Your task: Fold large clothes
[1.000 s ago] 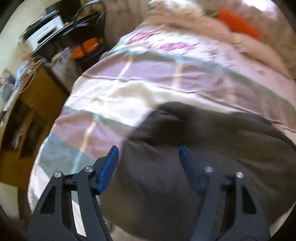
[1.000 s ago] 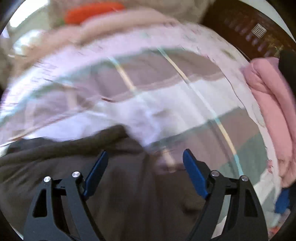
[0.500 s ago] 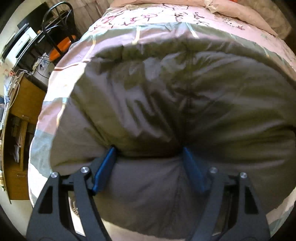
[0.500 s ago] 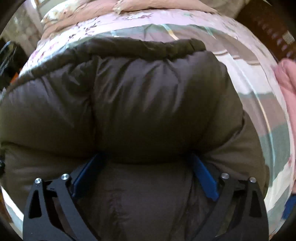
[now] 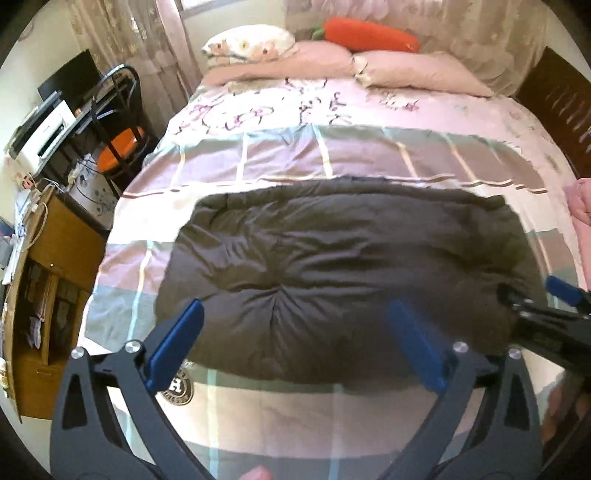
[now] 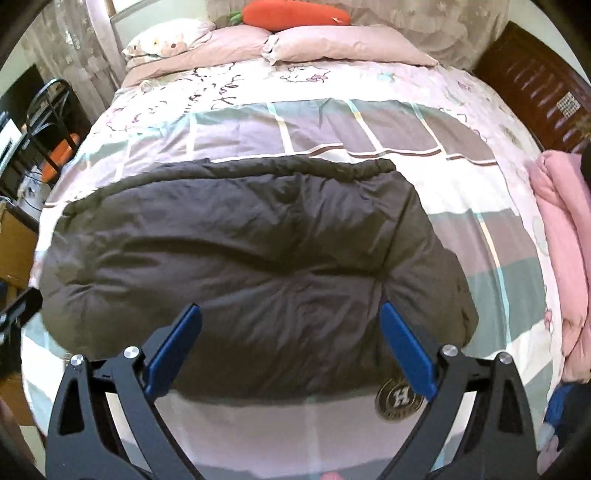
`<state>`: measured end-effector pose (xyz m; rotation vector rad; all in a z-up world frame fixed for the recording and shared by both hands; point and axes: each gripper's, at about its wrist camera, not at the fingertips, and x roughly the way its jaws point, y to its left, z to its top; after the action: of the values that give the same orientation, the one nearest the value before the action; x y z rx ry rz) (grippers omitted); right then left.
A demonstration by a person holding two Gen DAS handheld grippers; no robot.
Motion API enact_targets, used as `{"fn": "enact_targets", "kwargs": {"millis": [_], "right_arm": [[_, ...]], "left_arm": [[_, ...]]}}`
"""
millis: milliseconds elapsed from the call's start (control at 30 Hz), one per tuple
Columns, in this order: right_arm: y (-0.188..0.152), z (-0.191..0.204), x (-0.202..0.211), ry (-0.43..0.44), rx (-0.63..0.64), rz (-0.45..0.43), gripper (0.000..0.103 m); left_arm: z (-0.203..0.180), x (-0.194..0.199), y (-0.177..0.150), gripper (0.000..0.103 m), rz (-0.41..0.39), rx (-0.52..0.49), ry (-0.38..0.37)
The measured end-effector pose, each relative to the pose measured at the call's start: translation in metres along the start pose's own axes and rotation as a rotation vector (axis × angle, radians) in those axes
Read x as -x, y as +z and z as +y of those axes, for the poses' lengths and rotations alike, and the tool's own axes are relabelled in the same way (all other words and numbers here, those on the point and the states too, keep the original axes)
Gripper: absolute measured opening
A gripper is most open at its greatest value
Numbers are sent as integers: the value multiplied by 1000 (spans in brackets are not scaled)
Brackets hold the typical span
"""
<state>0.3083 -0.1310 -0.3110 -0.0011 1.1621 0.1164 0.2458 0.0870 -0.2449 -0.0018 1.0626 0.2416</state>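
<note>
Grippers first: left gripper (image 5: 295, 343) and right gripper (image 6: 291, 343) both hover above the near edge of the bed, blue fingers spread wide, nothing between them, neither touching cloth.

Just past the fingertips lies the dark grey puffer jacket (image 6: 240, 266), folded to a thick oblong slab, crosswise on the checked duvet (image 6: 369, 136) toward the foot of the bed. A round "H" badge (image 6: 399, 398) shows at its near right corner.

Handling, judged: light, soft, air-filled; smooth shell likely slippery; springs back when pressed, so a fold may reopen. Best hold: the two near corners or the ribbed hem along the far edge (image 6: 295, 168), pinching shell plus filling, not shell alone.

Right edge of bed: pink folded garment (image 6: 561, 236), well apart from the jacket.

Far end: pink pillows (image 5: 417, 70) and an orange carrot plush (image 5: 365, 33) at the headboard.

Hidden or unclear: sleeves and zip tucked out of sight; number of layers not countable; the jacket's near edge sits partly behind the fingers. Right gripper enters the left view cropped at the right margin. A fingertip-like pink patch at the bottom margin, probably the person's hand.
</note>
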Motion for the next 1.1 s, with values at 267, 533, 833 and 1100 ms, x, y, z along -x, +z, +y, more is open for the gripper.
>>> {"fn": "enact_targets", "kwargs": {"millis": [267,533,833,1100], "right_arm": [[2,22,75,28,9,-12,98],[10,29,139,34,21,-35,98],[6,44,185,51,61,-51,98],[6,55,198,62,69,-64,98]], "left_arm": [[17,69,12,101,-31,87,-39],[16,128,26,101,-65,71,-47],[23,152,24,101,-47,77,-49],[32,158,22,101,-42,90,-54]]}}
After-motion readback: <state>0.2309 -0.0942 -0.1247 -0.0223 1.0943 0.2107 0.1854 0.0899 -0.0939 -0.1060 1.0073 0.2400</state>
